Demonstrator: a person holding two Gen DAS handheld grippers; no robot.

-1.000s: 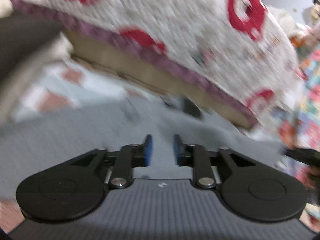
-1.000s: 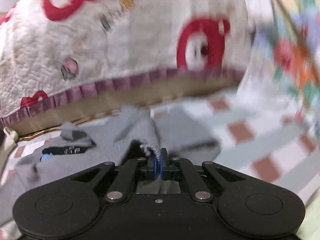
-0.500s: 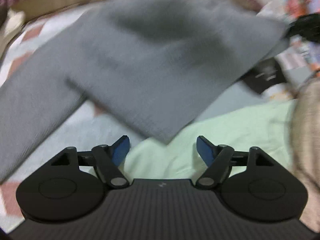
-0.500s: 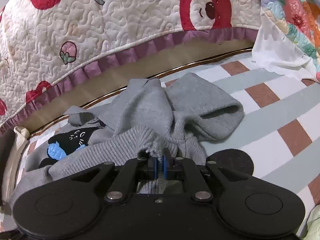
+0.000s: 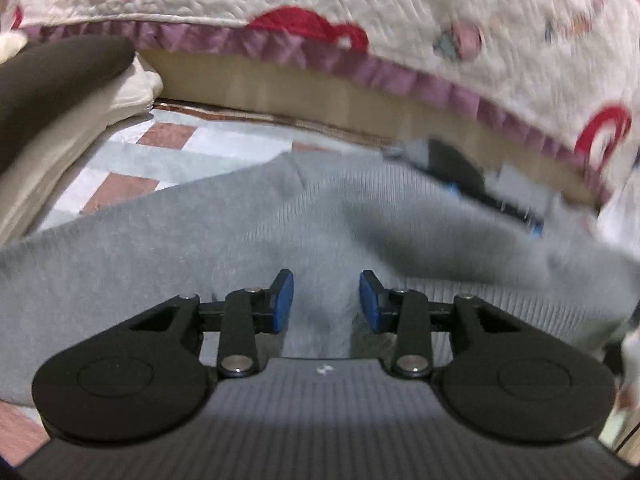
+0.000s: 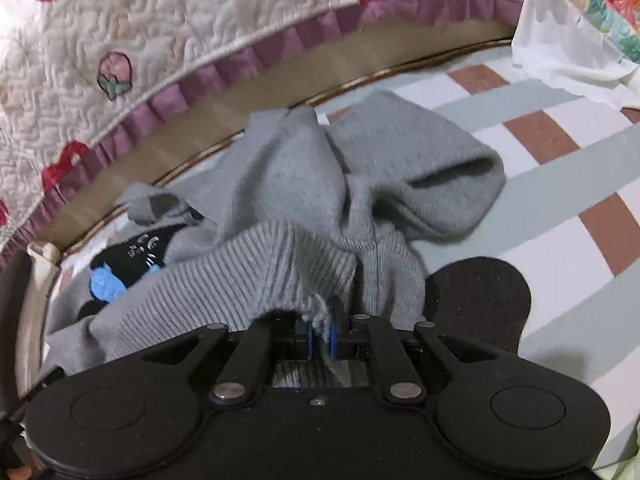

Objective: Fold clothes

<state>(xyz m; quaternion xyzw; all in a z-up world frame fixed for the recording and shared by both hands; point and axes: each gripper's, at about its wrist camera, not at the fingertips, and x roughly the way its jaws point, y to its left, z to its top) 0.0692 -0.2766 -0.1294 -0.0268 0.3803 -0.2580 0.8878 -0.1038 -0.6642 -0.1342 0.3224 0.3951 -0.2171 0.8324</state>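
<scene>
Knitted and soft, the grey ribbed-hem sweater [image 6: 304, 184] looks light and floppy, best held by its firmer ribbed hem. Nearest, the right gripper [image 6: 319, 334] pinches that hem; the left gripper [image 5: 326, 300], fingers spread, hovers over the knit. Farther off, it lies crumpled on the checked bed sheet [image 6: 560, 168].

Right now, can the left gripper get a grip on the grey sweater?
Probably yes. The left gripper is open with the grey sweater right between and ahead of its fingers; nothing lies between them.
</scene>
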